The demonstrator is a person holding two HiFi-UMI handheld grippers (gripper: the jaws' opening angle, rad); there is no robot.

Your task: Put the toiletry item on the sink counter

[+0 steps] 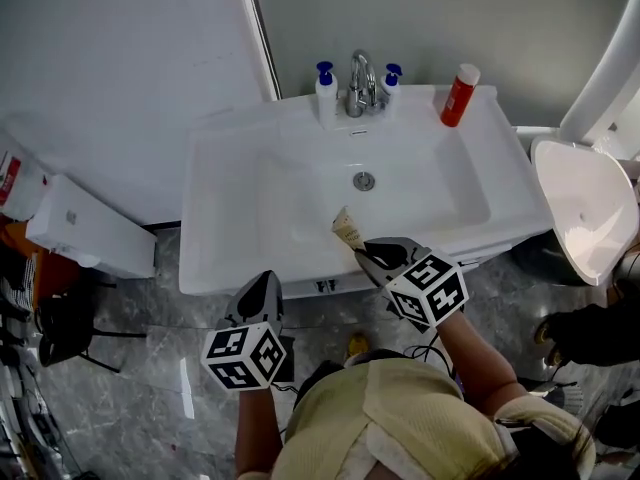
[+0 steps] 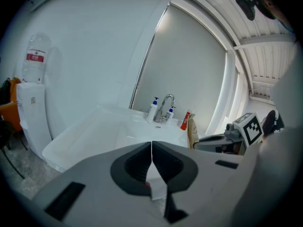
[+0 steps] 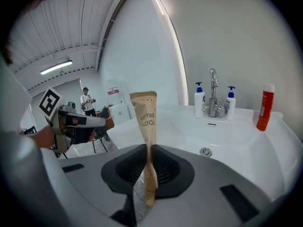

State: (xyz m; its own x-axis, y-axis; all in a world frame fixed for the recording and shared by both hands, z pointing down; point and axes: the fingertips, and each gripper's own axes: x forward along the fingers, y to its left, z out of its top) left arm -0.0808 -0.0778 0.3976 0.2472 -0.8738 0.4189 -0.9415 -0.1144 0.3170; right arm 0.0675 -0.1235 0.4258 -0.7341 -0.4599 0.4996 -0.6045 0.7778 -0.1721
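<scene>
Off the front-left corner of the sink counter (image 1: 215,168), the left gripper (image 1: 267,277) hangs over the floor, short of the front edge; its jaws are pressed together and its own view shows nothing between them; it takes no part in the carry. Further right, at the middle of the front edge, the right gripper (image 1: 362,254) is clamped on the lower end of the toothbrush packet (image 1: 347,228), a slim brown paper sleeve that stands upright above the jaws in the right gripper view; in the head view the packet's top reaches in over the front rim of the basin (image 1: 300,198), held in the air and touching no surface as far as I can see. Along the back edge stand a pump bottle (image 1: 326,90), the faucet (image 1: 360,83), a second pump bottle (image 1: 391,80), and, toward the back-right corner, a red bottle (image 1: 460,95).

By my judgement the task is about half done: the packet is grasped and brought to the counter; what remains is to move it over a flat part of the counter rather than the basin, lower it and let the jaws part.
</scene>
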